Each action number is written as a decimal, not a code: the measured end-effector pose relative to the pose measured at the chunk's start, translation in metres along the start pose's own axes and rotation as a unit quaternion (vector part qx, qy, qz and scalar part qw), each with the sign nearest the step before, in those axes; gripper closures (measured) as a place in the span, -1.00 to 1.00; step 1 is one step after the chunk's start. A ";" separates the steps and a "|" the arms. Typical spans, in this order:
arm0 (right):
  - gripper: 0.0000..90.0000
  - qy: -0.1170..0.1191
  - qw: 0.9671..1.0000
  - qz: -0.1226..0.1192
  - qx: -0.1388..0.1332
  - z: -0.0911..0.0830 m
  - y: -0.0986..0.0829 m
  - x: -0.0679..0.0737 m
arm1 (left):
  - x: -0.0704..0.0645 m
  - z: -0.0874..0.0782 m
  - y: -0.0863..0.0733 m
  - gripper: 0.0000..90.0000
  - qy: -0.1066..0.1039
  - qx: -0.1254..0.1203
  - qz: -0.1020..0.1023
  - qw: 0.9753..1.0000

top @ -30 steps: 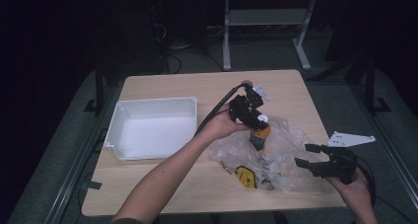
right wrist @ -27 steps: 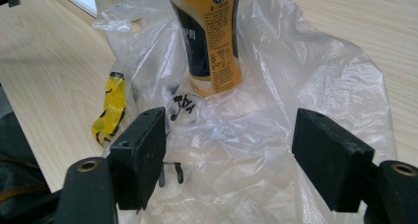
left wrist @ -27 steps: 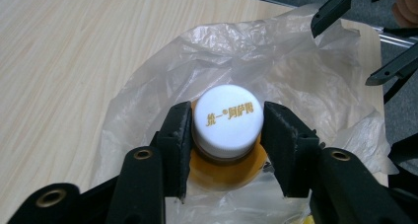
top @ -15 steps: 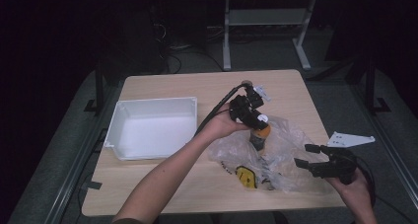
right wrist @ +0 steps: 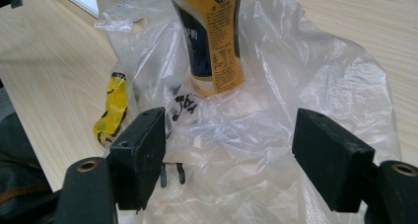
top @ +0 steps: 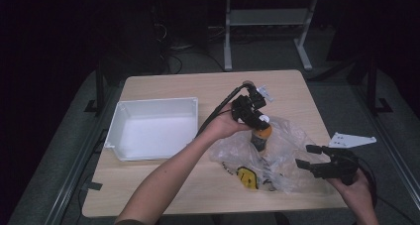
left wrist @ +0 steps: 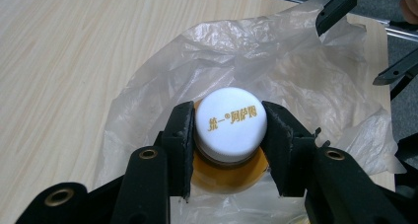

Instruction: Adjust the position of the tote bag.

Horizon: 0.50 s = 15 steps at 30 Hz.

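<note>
A yellow drink bottle [top: 260, 135] [right wrist: 213, 41] with a white cap [left wrist: 230, 118] stands upright inside a crumpled clear plastic bag [top: 277, 158] [left wrist: 276, 71] [right wrist: 276, 110] on the wooden table [top: 168, 180]. My left gripper [top: 258, 121] [left wrist: 229, 135] is shut on the cap from above. My right gripper [top: 308, 155] [right wrist: 229, 155] stands open at the bag's right edge, with loose plastic between its jaws but untouched. A yellow and black item [top: 247, 177] [right wrist: 112, 108] lies in the bag in front of the bottle.
A white empty tray [top: 119, 126] sits on the table's left half. A metal stand [top: 262, 22] is on the floor beyond the table. A grey three-cornered plate [top: 351, 140] rides above my right gripper.
</note>
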State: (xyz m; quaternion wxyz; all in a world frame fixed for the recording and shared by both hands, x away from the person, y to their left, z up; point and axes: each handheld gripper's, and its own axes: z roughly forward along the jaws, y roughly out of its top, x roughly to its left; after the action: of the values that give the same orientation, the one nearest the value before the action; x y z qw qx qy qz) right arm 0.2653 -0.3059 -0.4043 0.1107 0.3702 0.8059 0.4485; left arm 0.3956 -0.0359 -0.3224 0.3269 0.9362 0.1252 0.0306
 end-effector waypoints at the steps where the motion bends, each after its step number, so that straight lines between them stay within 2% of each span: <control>1: -0.37 0.000 1.000 0.001 0.001 0.000 0.000 0.000 | 0.000 0.000 0.000 0.29 0.000 0.000 0.000 1.000; 15: -0.38 -0.005 1.000 0.005 0.004 -0.001 -0.003 -0.003 | -0.001 0.000 0.002 0.31 0.004 0.005 -0.004 1.000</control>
State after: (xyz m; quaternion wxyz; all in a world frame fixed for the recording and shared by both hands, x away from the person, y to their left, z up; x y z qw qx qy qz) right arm 0.2658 -0.3092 -0.4066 0.1109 0.3764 0.8052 0.4445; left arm 0.3951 -0.0374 -0.3213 0.3223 0.9371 0.1304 0.0327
